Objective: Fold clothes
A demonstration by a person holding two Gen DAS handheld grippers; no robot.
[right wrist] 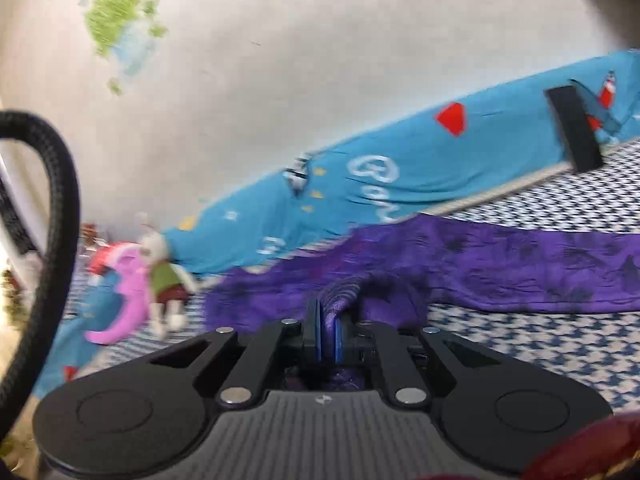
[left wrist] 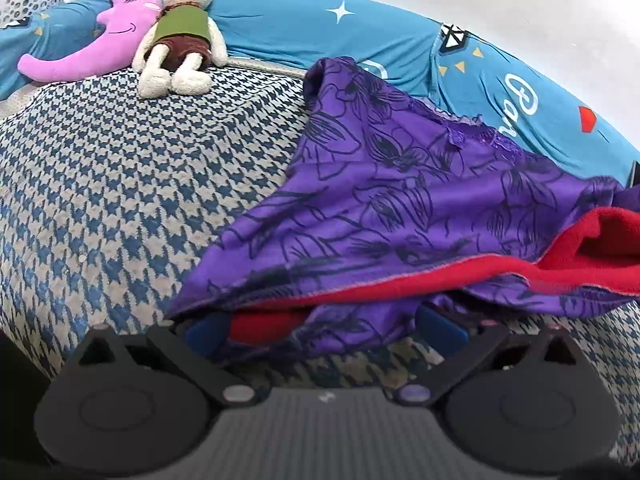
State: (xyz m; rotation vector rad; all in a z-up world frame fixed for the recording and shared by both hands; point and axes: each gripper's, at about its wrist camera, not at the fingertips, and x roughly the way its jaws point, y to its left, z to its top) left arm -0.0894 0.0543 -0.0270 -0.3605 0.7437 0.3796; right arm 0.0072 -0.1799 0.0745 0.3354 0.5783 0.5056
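Right gripper point(right wrist: 327, 342) pinching bunched purple floral garment point(right wrist: 480, 264); left gripper point(left wrist: 320, 330) spread around its near hem point(left wrist: 352, 320), red cloth point(left wrist: 440, 276) beneath; mid-fold likely; next: left closes on hem.

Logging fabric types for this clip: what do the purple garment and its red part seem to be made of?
Purple garment: thin, smooth, satin-like cloth, judging by its slight sheen, soft drape and lace trim; fibre unclear. Red part: thicker, matte, fleece-like, with a fuzzy surface; possibly a lining, possibly separate.
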